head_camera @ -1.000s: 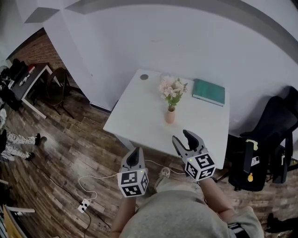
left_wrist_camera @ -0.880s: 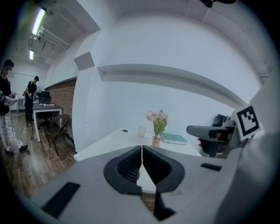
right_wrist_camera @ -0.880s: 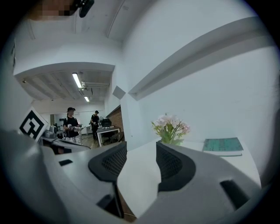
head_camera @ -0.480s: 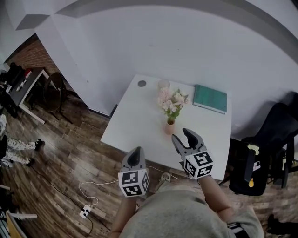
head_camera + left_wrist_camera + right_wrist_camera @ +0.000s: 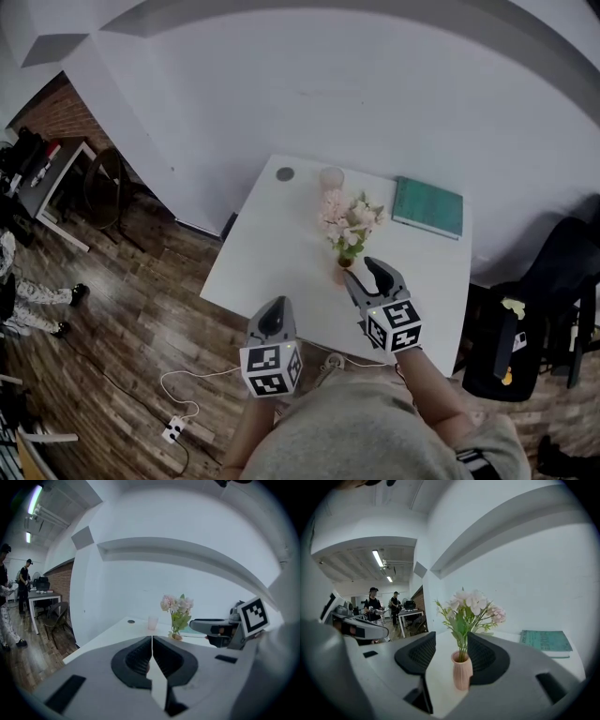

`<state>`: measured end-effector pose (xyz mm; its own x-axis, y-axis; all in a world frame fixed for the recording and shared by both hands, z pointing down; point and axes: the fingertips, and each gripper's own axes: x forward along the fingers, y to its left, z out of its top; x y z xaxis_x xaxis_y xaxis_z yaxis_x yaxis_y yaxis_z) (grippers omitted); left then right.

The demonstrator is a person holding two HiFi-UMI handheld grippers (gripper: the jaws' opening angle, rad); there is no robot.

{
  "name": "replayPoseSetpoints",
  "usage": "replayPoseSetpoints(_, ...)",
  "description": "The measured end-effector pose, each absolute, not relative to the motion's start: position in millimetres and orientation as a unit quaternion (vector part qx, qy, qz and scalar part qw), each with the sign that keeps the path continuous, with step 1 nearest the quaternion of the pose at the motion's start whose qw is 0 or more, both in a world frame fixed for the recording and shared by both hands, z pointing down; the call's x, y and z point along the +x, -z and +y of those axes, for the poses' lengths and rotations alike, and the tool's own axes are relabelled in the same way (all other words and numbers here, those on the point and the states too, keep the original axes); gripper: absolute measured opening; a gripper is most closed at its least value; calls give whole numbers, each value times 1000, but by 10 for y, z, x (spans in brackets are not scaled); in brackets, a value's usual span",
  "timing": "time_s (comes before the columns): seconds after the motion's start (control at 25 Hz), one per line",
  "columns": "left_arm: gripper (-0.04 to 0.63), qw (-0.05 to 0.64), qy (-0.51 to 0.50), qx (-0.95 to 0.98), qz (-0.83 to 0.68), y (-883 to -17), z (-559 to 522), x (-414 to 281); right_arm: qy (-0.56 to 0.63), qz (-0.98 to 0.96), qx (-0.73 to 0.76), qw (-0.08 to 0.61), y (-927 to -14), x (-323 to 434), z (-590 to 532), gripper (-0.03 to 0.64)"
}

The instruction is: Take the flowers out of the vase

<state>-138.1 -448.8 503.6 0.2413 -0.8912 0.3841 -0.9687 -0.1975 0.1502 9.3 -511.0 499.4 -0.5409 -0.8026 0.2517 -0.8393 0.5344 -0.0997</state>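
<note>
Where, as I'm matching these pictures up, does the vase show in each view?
Head view: vase at centre, on the table.
Left gripper view: vase small, right of centre, beyond the shut jaws.
Right gripper view: vase low centre, between the open jaws.
Shared landmark: the pink flowers in it, seen in all three.

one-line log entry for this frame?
left tongs: shut, empty | right tongs: open, aimed at vase | flowers: in vase | vase: upright on table
</note>
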Motion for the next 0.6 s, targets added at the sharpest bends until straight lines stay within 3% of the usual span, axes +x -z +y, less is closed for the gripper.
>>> replayPoseSetpoints(0.6, 9, 193, -124, 769, -597, -5200, -4849, -1320, -120, -866, 469, 124, -5370, 71, -5632, 209)
